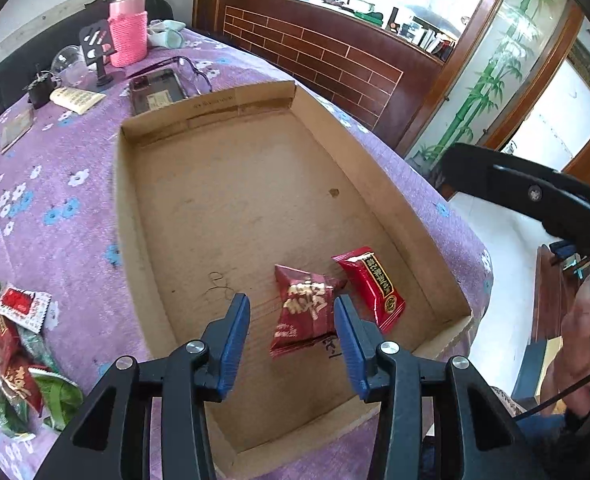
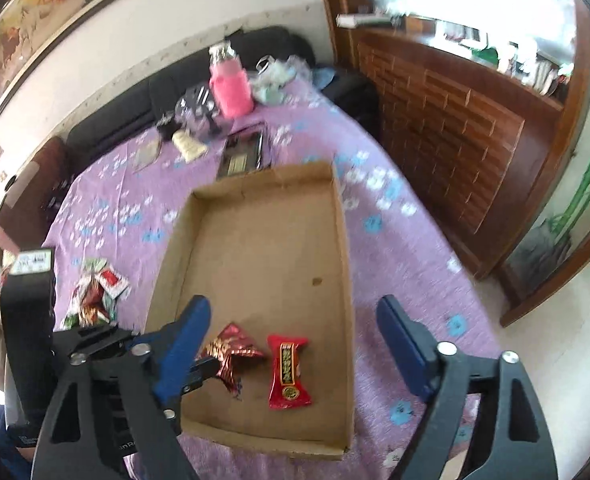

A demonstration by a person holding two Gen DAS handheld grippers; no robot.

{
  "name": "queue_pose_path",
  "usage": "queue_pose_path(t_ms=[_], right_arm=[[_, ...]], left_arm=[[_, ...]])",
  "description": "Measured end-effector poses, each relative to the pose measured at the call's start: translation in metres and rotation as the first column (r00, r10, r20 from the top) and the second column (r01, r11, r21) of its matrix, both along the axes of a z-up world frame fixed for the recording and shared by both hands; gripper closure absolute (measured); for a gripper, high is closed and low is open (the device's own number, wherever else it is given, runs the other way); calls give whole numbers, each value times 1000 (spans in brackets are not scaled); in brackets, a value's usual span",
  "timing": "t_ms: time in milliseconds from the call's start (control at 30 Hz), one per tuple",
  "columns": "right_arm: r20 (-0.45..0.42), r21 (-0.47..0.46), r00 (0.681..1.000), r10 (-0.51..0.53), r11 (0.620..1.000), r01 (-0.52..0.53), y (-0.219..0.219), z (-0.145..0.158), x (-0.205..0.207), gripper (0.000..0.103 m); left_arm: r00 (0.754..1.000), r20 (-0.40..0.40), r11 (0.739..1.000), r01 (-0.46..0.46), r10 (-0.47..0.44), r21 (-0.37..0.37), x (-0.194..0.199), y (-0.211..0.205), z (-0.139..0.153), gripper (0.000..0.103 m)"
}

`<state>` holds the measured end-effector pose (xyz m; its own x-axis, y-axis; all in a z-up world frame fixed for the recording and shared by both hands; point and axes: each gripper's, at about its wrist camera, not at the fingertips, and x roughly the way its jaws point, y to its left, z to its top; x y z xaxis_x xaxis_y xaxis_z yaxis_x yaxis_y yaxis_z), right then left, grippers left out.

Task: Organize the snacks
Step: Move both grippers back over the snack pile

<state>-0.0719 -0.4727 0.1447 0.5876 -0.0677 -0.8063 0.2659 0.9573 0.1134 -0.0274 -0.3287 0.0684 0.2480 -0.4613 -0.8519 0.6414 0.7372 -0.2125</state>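
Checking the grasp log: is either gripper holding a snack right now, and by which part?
Nothing is held. The left gripper and right gripper are both open; both snack packets lie loose in the cardboard tray.

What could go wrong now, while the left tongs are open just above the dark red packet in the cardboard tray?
1. The left tongs are open close to the dark red packet; a finger may drag it out on lifting.
2. The bright red packet touches it and may shift.
3. The snack pile lies outside the cardboard tray, and a low pass over the wall could catch it.
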Motion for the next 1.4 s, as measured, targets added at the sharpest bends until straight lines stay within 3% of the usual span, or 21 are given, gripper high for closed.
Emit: queue_pose_path(t_ms=[100, 200, 400, 467, 667, 767, 900, 967, 1133, 1267, 1400], right_arm=[[-32, -55, 996, -82, 995, 80, 2, 4, -5, 17], [-17, -84, 996, -91, 992, 89, 7, 7, -10, 17], [-21, -165, 998, 61, 984, -64, 51, 10, -10, 29], [-16, -192, 994, 105, 976, -106, 65, 9, -7, 29], [-91, -4, 990, 104, 994, -105, 61, -9, 7, 30], [-86, 22, 988, 132, 991, -130, 74, -7, 11, 38], [-98, 20, 970, 222, 975, -221, 106, -8, 18, 41], [-95, 19, 961, 258, 966, -258, 121, -8, 21, 42], [-110, 32, 934, 339, 941, -338, 154, -7, 34, 42], [-170, 113, 905, 389, 920, -374, 180, -19, 53, 42], [-238, 265, 882, 407, 901, -345, 201, -40, 72, 42]], left_arm=[[1000, 15, 1000, -4, 5, -7, -1, 7, 5, 58], [999, 31, 1000, -7, 7, -12, -3, 14, 8, 58], [999, 43, 999, -32, 33, -25, -1, 34, 13, 58], [998, 43, 998, -50, 51, -34, 1, 43, 15, 58], [991, 51, 991, -119, 122, -60, 5, 79, 23, 58], [982, 57, 981, -177, 182, -77, 8, 105, 29, 57], [957, 64, 957, -278, 283, -88, 14, 150, 35, 57], [942, 67, 943, -323, 329, -82, 17, 172, 35, 52], [885, 37, 885, -463, 464, -49, 24, 229, 23, 49], [840, -20, 839, -543, 543, -26, 26, 266, 8, 49], [830, -38, 831, -557, 556, -7, 22, 281, 0, 49]])
